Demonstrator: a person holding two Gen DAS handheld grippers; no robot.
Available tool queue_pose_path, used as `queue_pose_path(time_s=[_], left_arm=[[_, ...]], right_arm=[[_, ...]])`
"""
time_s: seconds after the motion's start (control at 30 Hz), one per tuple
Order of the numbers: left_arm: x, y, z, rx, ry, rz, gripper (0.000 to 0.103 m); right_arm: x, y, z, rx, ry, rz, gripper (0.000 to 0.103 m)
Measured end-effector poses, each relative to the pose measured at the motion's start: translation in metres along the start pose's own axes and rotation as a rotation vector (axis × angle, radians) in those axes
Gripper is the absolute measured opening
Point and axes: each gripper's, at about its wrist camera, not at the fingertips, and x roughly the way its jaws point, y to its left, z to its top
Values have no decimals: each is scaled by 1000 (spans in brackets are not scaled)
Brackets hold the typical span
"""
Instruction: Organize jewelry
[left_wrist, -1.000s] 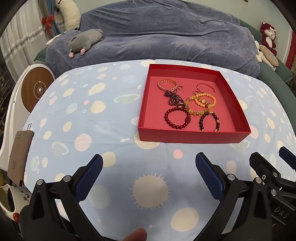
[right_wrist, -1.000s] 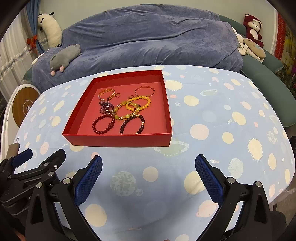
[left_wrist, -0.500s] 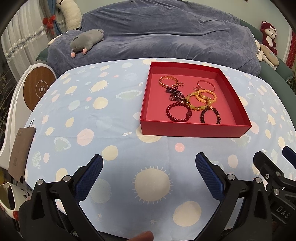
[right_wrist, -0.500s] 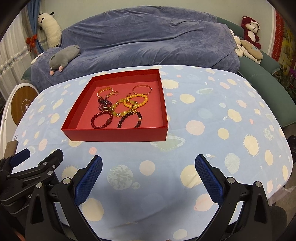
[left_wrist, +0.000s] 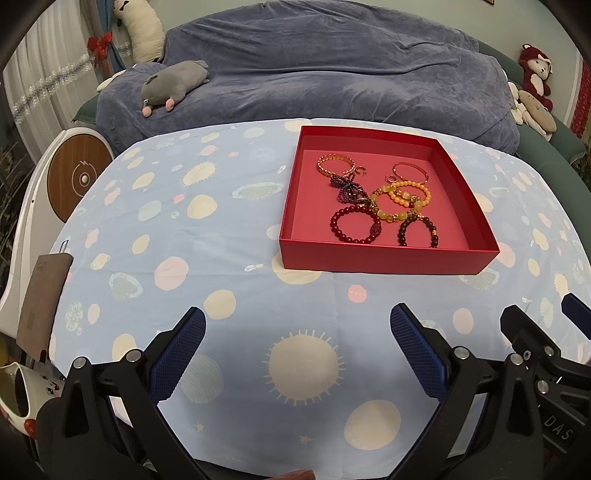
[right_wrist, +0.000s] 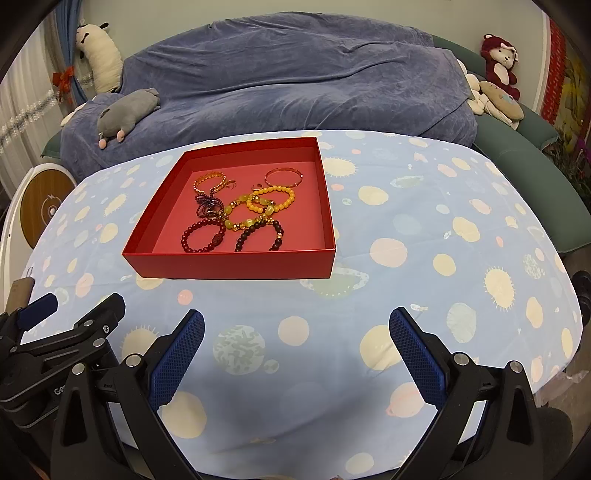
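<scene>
Left wrist view: left gripper (left_wrist: 297, 341) spread wide, holding nothing, short of red box (left_wrist: 384, 264) on spotted cloth (left_wrist: 207, 236); bracelets (left_wrist: 382, 201) tangled mid-box, so better pinch one loose bead loop from above; right wrist view: right gripper (right_wrist: 297, 341) likewise gaping, empty; box square, no long axis, near wall facing us

Left gripper (left_wrist: 297, 350) hangs low, jaws spread wide; right gripper (right_wrist: 295, 350) sits alongside it, equally wide, gripping nothing.
</scene>
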Motion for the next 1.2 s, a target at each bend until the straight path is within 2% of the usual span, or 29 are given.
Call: queue_pose_path(time_s=[1.2], left_arm=[[3, 1, -1, -2, -8, 29, 96]], right_arm=[[3, 3, -4, -6, 9, -1, 97]])
